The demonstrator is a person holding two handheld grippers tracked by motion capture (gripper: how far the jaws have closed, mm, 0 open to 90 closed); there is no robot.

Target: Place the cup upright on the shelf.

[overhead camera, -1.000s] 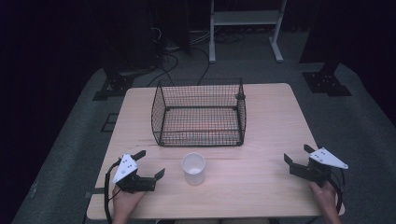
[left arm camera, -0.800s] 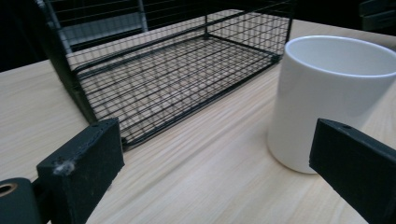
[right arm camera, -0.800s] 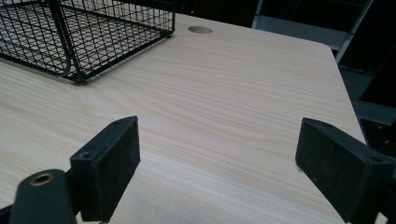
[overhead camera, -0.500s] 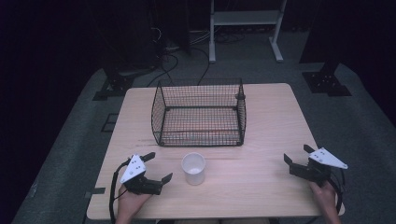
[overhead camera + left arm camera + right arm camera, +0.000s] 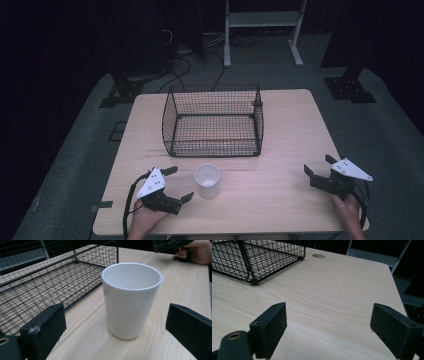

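Left gripper (image 5: 179,184) swung toward white cup (image 5: 207,180) since earlier; fingers wide, cup upright at 3 o'clock, untouched. Right gripper (image 5: 318,167) farther, fingers wide.

On the table (image 5: 280,150), the wire basket (image 5: 213,121) sits at centre-back. The cup (image 5: 207,180) stands just in front of it, upright, apart. Left gripper (image 5: 179,185) is beside cup's left; right gripper (image 5: 317,166) well apart, near right edge.

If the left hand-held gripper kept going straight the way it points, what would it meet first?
The left hand-held gripper would likely meet the upright white ceramic cup, which stands centred between its open jaws. The black wire basket lies off to one side, out of that line.
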